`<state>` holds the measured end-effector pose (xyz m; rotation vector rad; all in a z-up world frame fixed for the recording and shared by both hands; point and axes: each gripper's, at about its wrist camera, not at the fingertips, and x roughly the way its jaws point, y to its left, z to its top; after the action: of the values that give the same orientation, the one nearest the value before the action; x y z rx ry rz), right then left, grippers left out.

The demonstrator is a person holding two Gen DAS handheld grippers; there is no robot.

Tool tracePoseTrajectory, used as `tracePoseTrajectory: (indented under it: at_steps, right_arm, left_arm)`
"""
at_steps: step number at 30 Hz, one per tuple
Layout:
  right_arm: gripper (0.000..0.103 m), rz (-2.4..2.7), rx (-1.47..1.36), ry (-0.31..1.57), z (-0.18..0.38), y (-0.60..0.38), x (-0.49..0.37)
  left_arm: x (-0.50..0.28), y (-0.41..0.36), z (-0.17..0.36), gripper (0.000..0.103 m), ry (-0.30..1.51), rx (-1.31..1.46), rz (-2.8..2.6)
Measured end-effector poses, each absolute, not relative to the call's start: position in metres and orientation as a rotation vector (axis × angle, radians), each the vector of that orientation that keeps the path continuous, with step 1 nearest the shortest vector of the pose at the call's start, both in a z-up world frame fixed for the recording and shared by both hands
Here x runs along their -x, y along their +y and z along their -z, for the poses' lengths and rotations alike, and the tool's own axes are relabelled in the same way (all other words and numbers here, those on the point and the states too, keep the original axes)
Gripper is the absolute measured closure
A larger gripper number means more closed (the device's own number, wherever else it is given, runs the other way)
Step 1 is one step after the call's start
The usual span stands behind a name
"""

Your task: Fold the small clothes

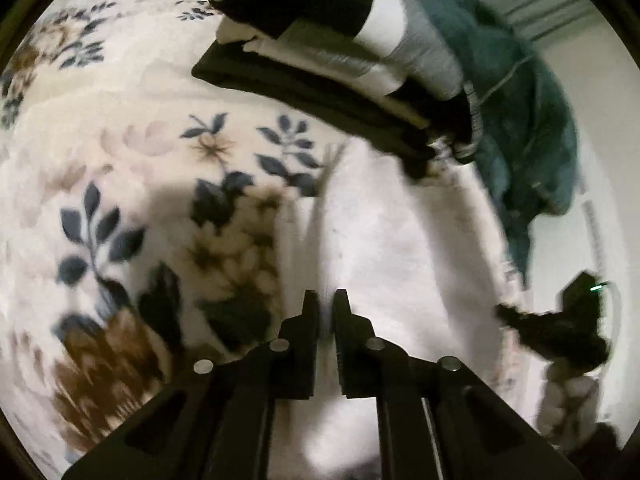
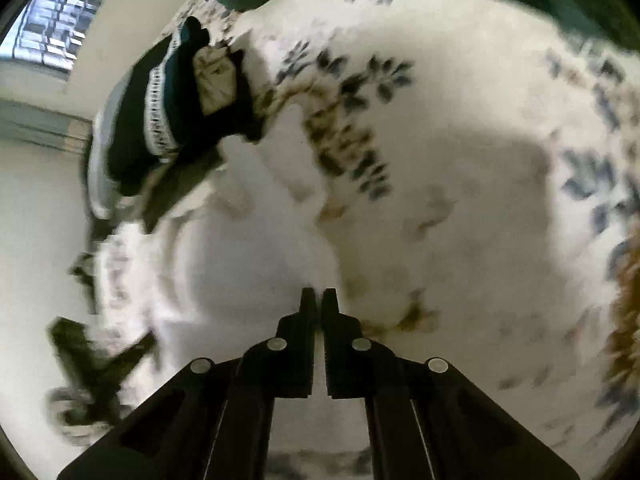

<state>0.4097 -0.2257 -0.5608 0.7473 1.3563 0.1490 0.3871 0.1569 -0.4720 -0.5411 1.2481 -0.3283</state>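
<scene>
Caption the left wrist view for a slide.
Left hand-held gripper pinching a white garment on the floral blanket, folded stack behind.

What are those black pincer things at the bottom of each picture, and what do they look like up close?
They are two handheld grippers. The left gripper and right gripper look alike: matte black, each with two narrow fingers that taper to blunt tips and have ridged inner faces. Behind the fingers, angled black arms with cut-out slots spread outward, joined by round silver pins. No cables, sleeves or hands are visible.
</scene>
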Motion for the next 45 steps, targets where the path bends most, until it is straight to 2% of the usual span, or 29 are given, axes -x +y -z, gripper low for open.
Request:
tracePoseTrajectory:
  at_steps: [1, 2, 3, 4, 5, 9, 10, 11, 12, 13, 15, 19, 20, 22, 24, 26, 27, 28, 29, 30, 31, 33, 37, 38, 39, 40, 41, 42, 45]
  right_arm:
    - [0.094, -0.164, -0.77, 1.374, 0.559, -0.227, -0.408]
    - [0.083, -0.174, -0.764, 1.378, 0.555, -0.229, -0.403]
    - [0.063, -0.196, -0.746, 1.377, 0.55, -0.229, -0.396]
    - [0.052, -0.216, -0.735, 1.379, 0.548, -0.228, -0.39]
    - [0.035, -0.232, -0.724, 1.393, 0.548, -0.228, -0.379]
    - [0.033, -0.318, -0.616, 1.556, 0.577, -0.199, -0.34]
    - [0.033, -0.326, -0.592, 1.576, 0.585, -0.192, -0.335]
    - [0.038, -0.336, -0.576, 1.585, 0.592, -0.185, -0.333]
    - [0.07, -0.354, -0.555, 1.565, 0.598, -0.176, -0.331]
    - [0.086, -0.334, -0.537, 1.557, 0.601, -0.171, -0.33]
    - [0.092, -0.287, -0.503, 1.545, 0.599, -0.167, -0.331]
    - [0.096, -0.158, -0.425, 1.474, 0.574, -0.185, -0.325]
    - [0.103, -0.143, -0.43, 1.471, 0.573, -0.192, -0.324]
    - [0.103, -0.076, -0.42, 1.472, 0.573, -0.21, -0.325]
    - [0.103, -0.118, -0.535, 1.522, 0.582, -0.225, -0.33]
    - [0.103, -0.164, -0.652, 1.515, 0.582, -0.233, -0.333]
    - [0.101, -0.195, -0.682, 1.509, 0.579, -0.233, -0.336]
    - [0.096, -0.212, -0.7, 1.51, 0.577, -0.233, -0.339]
    - [0.073, -0.224, -0.722, 1.503, 0.574, -0.233, -0.342]
    - [0.041, -0.22, -0.74, 1.475, 0.569, -0.234, -0.347]
    - [0.032, -0.22, -0.753, 1.452, 0.568, -0.232, -0.35]
    - [0.029, -0.225, -0.781, 1.416, 0.567, -0.231, -0.365]
    - [0.029, -0.222, -0.836, 1.352, 0.573, -0.224, -0.414]
    - [0.029, -0.219, -0.83, 1.343, 0.574, -0.222, -0.424]
    - [0.03, -0.217, -0.817, 1.337, 0.577, -0.217, -0.439]
    - [0.036, -0.222, -0.79, 1.342, 0.58, -0.211, -0.453]
    - [0.087, -0.215, -0.757, 1.338, 0.58, -0.208, -0.46]
    - [0.096, -0.188, -0.699, 1.344, 0.578, -0.205, -0.467]
    - [0.097, -0.142, -0.635, 1.302, 0.566, -0.206, -0.476]
  left_arm:
    - [-0.378, 0.159, 0.467, 0.078, 1.256, 0.562, 0.336]
    - [-0.368, 0.16, 0.463, 0.064, 1.249, 0.578, 0.357]
    - [-0.358, 0.161, 0.461, 0.057, 1.239, 0.585, 0.37]
    - [-0.344, 0.159, 0.46, 0.047, 1.237, 0.586, 0.373]
    - [-0.334, 0.154, 0.462, 0.047, 1.243, 0.589, 0.382]
    - [-0.306, 0.128, 0.497, 0.048, 1.338, 0.489, 0.374]
    - [-0.304, 0.125, 0.502, 0.055, 1.319, 0.473, 0.359]
    - [-0.303, 0.122, 0.505, 0.076, 1.297, 0.458, 0.341]
    - [-0.304, 0.12, 0.507, 0.081, 1.292, 0.456, 0.335]
    - [-0.305, 0.12, 0.505, 0.084, 1.28, 0.448, 0.331]
    - [-0.306, 0.123, 0.494, 0.087, 1.249, 0.428, 0.32]
    - [-0.312, 0.128, 0.485, 0.089, 1.272, 0.357, 0.349]
    - [-0.314, 0.131, 0.488, 0.089, 1.282, 0.33, 0.336]
    - [-0.311, 0.143, 0.495, 0.088, 1.322, 0.348, 0.357]
    - [-0.311, 0.148, 0.494, 0.082, 1.356, 0.427, 0.41]
    - [-0.305, 0.156, 0.485, 0.059, 1.358, 0.432, 0.397]
    - [-0.305, 0.159, 0.481, 0.054, 1.365, 0.446, 0.387]
    - [-0.306, 0.164, 0.477, 0.048, 1.356, 0.475, 0.366]
    - [-0.308, 0.169, 0.473, 0.048, 1.343, 0.496, 0.345]
    - [-0.317, 0.172, 0.468, 0.048, 1.318, 0.526, 0.325]
    - [-0.326, 0.172, 0.467, 0.047, 1.3, 0.546, 0.32]
    - [-0.357, 0.165, 0.466, 0.047, 1.27, 0.56, 0.31]
    - [-0.429, 0.135, 0.484, 0.048, 1.284, 0.496, 0.313]
    - [-0.44, 0.13, 0.487, 0.055, 1.279, 0.466, 0.305]
    - [-0.449, 0.123, 0.486, 0.076, 1.239, 0.422, 0.294]
    - [-0.451, 0.121, 0.484, 0.098, 1.23, 0.394, 0.291]
    - [-0.453, 0.12, 0.481, 0.098, 1.215, 0.378, 0.275]
    - [-0.452, 0.122, 0.479, 0.098, 1.204, 0.38, 0.267]
    - [-0.449, 0.137, 0.484, 0.098, 1.221, 0.412, 0.204]
